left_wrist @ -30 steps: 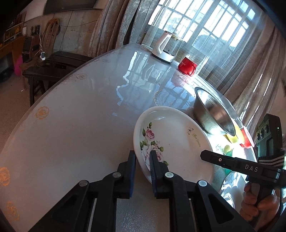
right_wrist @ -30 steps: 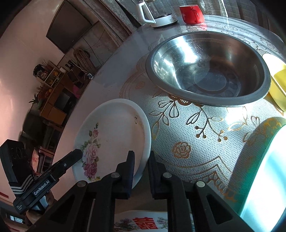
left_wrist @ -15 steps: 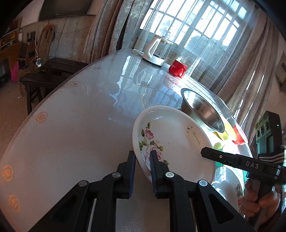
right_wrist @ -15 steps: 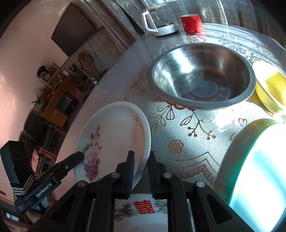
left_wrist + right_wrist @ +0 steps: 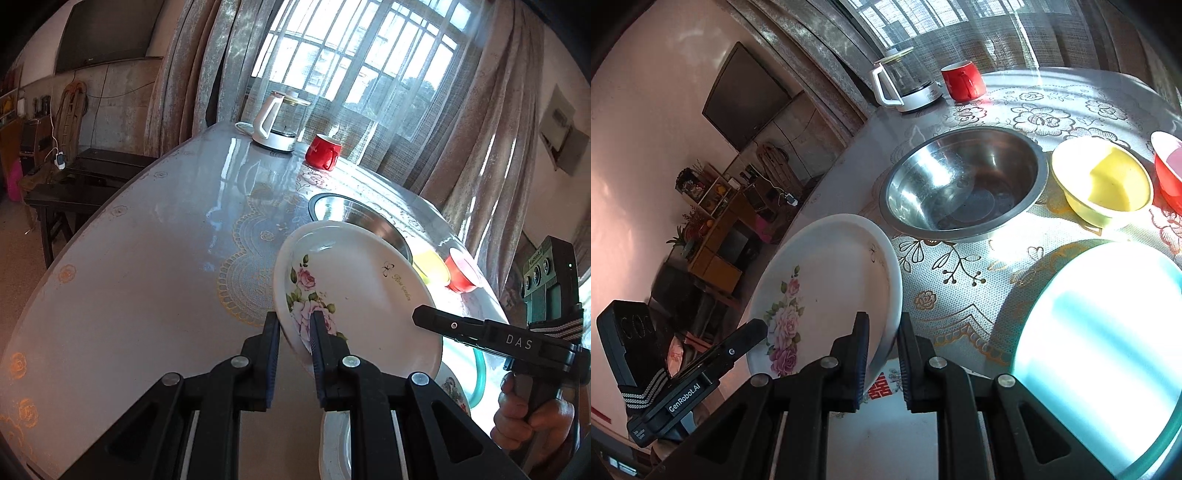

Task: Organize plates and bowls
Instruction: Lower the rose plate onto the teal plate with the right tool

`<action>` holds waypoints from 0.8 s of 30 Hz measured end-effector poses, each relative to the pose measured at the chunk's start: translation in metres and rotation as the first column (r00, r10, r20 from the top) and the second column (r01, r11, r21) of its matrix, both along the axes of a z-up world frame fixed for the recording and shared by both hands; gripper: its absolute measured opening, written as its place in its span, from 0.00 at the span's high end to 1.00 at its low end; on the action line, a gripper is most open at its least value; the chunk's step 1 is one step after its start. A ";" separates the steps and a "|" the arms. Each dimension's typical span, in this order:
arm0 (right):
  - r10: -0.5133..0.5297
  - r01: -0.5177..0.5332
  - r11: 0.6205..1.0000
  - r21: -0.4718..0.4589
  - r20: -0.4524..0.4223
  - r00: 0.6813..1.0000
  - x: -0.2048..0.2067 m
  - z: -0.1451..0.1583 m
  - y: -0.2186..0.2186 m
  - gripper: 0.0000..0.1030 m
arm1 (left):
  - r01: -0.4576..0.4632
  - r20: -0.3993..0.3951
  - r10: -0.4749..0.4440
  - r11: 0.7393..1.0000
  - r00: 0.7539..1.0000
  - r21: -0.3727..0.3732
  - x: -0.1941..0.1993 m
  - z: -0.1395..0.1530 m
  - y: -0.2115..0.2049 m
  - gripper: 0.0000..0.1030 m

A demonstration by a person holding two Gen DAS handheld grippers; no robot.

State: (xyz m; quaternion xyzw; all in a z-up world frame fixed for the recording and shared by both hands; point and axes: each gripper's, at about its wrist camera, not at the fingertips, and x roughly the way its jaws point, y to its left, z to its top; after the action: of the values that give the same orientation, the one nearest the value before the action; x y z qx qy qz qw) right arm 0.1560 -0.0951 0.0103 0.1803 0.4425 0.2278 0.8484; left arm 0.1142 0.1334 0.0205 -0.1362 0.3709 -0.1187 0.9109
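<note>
Standing beside the round table [image 5: 122,295], I see the white rose plate [image 5: 354,295] lifted clear of the lace cloth and tilted, higher than a second ago, when it sat low in front of the steel bowl [image 5: 964,184]; now another plate with red characters [image 5: 882,391] shows beneath it. Relative to the steel bowl, the rose plate hangs just nearer to me and to the left, and the yellow bowl [image 5: 1104,184] and red bowl [image 5: 1169,173] sit to the right. The pale turquoise plate [image 5: 1108,350] lies on the near right, while the kettle [image 5: 905,85] and red mug [image 5: 962,79] stand beyond. The left gripper [image 5: 293,332] is clamped on the plate's left rim, over the printed roses; the right gripper [image 5: 881,332] pinches the opposite rim. "Rose Garden" is lettered on the plate, "DAS" on the right gripper's side, "GenRobot.AI" on the left one's.
</note>
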 end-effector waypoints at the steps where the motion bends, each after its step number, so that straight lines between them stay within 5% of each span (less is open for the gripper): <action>1: -0.009 0.009 1.000 0.004 0.004 1.000 -0.004 0.001 -0.007 0.85 | 0.011 0.004 -0.011 1.000 1.000 0.001 -0.001 0.002 -0.006 0.84; 15: -0.197 0.197 0.980 0.012 0.027 0.980 -0.055 -0.003 -0.112 0.83 | 0.195 0.017 -0.196 0.980 0.980 0.044 -0.002 0.018 -0.121 0.84; 24: -0.323 0.323 0.946 0.010 0.007 0.946 -0.069 -0.018 -0.172 0.83 | 0.296 -0.046 -0.293 0.950 0.955 0.104 0.009 0.001 -0.188 0.83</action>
State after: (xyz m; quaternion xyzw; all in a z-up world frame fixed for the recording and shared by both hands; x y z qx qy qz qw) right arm 0.0872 -0.2668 -0.0075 0.2533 0.4024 0.0886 0.8752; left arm 0.1233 -0.0543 0.0213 -0.0307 0.4065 -0.2305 0.8836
